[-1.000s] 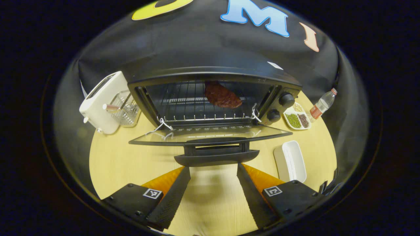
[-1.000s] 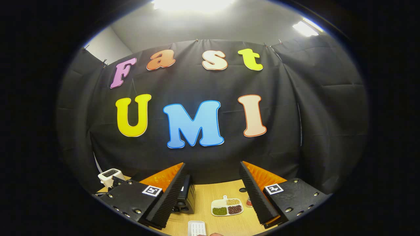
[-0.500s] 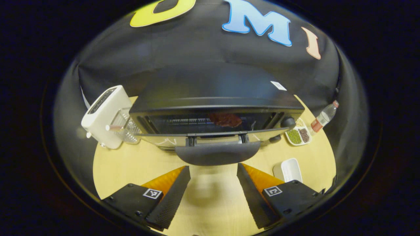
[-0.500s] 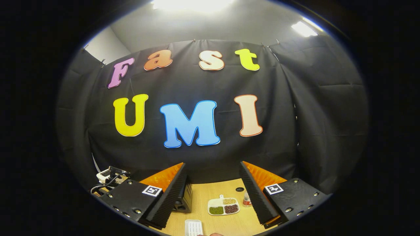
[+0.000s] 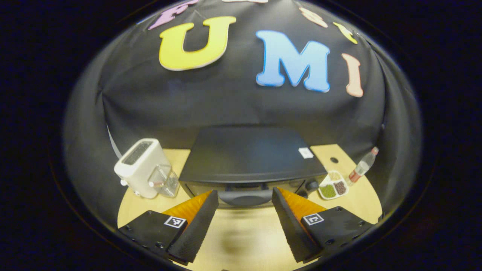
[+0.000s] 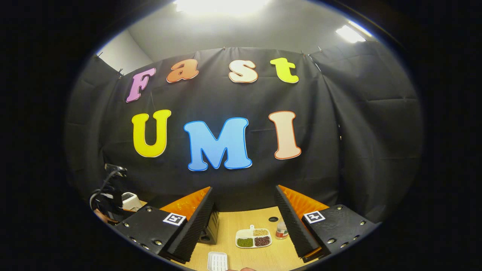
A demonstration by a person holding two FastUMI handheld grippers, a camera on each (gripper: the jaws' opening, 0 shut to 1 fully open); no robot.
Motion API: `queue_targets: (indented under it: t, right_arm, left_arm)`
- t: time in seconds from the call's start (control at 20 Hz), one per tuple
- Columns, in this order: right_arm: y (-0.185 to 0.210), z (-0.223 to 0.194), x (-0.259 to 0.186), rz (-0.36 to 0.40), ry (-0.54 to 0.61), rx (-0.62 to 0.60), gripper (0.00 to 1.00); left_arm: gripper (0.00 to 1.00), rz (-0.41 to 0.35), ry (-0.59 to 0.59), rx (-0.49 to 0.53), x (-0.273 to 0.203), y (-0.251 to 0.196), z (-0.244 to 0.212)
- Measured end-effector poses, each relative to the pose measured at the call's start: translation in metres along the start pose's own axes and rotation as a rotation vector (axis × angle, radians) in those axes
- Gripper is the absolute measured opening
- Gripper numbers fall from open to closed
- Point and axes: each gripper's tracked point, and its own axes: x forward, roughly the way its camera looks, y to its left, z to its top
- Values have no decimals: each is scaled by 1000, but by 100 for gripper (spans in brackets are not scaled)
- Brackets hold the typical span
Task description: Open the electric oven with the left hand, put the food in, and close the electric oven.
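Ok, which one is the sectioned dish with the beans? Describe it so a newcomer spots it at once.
Start at the black electric oven on the wooden table. Right of its knobs, before the plastic bottle, lies the white divided dish. It alone holds separate green, dark and pale fillings.

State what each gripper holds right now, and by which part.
Nothing. The left gripper is open, just in front of the oven door handle, not on it. The right gripper is open over the table.

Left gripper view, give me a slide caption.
Open left gripper faces the closed oven, toaster alongside.
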Motion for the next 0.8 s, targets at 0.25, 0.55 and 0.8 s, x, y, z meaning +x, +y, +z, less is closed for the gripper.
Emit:
queue_targets:
  t: [0.25, 0.55, 0.8]
  right_arm:
    - [15, 9, 13, 89, 27, 31, 98]
    - [25, 40, 7, 149, 28, 60, 98]
    - [34, 50, -16, 117, 31, 45, 98]
  left_arm:
    - [97, -12, -370, -14, -114, -23, 135]
    - [100, 15, -512, -15, -196, -38, 184]
    - [100, -20, -501, -28, -215, -38, 182]
